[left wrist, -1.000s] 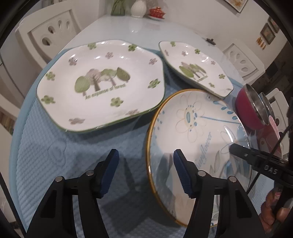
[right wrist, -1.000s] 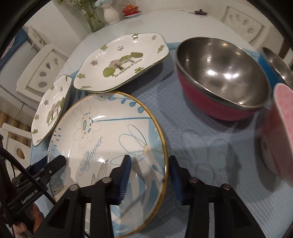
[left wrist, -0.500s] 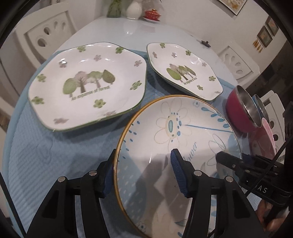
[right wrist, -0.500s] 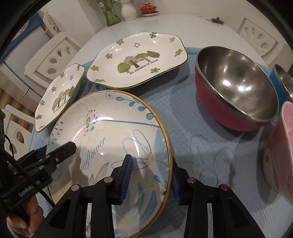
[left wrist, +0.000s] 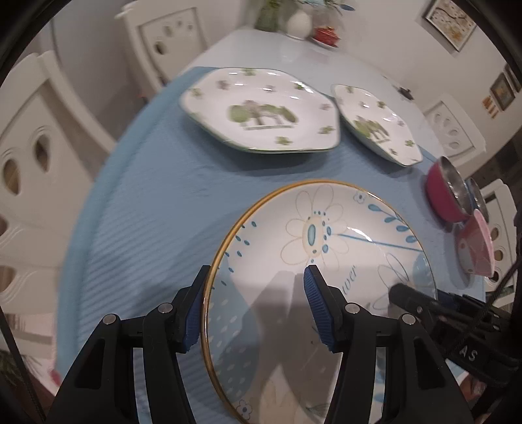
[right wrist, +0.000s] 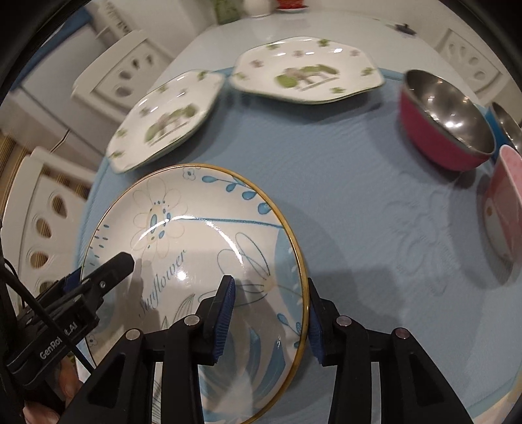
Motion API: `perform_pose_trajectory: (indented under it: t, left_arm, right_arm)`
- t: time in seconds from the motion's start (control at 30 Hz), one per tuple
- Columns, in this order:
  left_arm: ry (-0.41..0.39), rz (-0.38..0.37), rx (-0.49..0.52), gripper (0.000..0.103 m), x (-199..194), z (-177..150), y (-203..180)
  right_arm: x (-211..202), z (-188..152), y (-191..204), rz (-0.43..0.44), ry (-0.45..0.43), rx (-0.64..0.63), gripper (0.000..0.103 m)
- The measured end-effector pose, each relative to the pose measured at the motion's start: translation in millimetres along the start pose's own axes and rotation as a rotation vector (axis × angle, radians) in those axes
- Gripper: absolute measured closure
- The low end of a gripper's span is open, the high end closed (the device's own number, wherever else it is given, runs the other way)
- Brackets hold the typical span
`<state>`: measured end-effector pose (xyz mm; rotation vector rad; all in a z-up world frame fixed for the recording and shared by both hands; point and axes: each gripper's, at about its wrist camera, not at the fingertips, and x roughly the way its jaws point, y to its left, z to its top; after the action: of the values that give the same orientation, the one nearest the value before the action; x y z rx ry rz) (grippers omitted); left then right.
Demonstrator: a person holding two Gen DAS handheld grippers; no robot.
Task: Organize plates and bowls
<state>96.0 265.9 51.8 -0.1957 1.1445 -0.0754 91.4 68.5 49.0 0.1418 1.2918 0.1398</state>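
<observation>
A round sunflower plate (left wrist: 326, 234) with a gold rim hangs tilted just above the blue mat (left wrist: 146, 212), held from both sides. My left gripper (left wrist: 256, 277) straddles its left rim, one pad under the edge and one on the inside face. In the right wrist view, my right gripper (right wrist: 269, 287) grips the opposite rim of the plate (right wrist: 195, 228). Its jaws are opening slightly, with the rim still between them. Farther back on the mat lie a large forest plate (left wrist: 261, 114) and a smaller forest plate (left wrist: 375, 124).
A red steel bowl (right wrist: 447, 130), a blue steel bowl (right wrist: 505, 124) and a pink bowl (right wrist: 505, 202) stand at the mat's right side. White chairs (left wrist: 39, 163) ring the table. A vase (left wrist: 298, 21) and a red pot (left wrist: 326, 32) sit at the far end.
Both grippers have drawn back from the forest plates and risen a little, carrying the sunflower plate along. A wide strip of mat now shows between it and them.
</observation>
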Motion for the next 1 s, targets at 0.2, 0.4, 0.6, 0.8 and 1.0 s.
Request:
perform_pose_trajectory:
  t: [0.2, 0.4, 0.6, 0.8, 1.0]
  left_arm:
    - [0.017, 0.031, -0.024, 0.05, 10, -11, 22]
    - [-0.017, 0.08, 0.009, 0.05, 4, -22, 23]
    - [-0.182, 0.107, 0.021, 0.05, -55, -15, 24]
    - [-0.385, 0.048, 0.046, 0.048, -135, -17, -12]
    - [-0.507, -0.009, 0.1, 0.042, -195, -37, -63]
  right_arm:
    - [16, -16, 22, 0.009, 0.043, -0.031, 0.063]
    - [17, -25, 18, 0.014, 0.043, -0.025, 0.065]
    - [-46, -25, 13, -0.019, -0.135, -0.065, 0.065]
    - [-135, -38, 14, -0.055, -0.373, -0.144, 0.065]
    - [-216, -77, 8, -0.12, -0.542, -0.24, 0.032]
